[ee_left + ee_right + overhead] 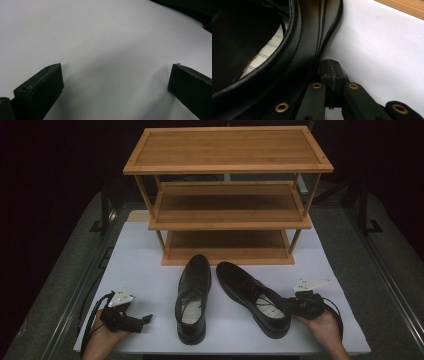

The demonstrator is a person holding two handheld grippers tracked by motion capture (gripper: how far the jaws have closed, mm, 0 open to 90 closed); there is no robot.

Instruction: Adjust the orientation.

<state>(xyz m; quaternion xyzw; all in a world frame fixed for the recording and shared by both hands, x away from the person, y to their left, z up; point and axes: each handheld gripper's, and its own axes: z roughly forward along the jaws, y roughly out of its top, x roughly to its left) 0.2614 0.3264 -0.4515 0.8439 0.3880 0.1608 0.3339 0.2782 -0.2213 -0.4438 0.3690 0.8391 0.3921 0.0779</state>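
Stage: early; I judge the job is putting shoes on the rack [227,150], and neither is there yet.
Done: my right gripper [300,304] is closed against the heel side of the right shoe [252,297]; whether it pinches the leather, I cannot tell.
Left to do: both shoes sit on the counter [145,270] before the rack.
Left gripper [131,321]: jaws wide apart, empty, resting on the counter near the left shoe [193,296].
Count: two shoes, one rack, three empty shelves.
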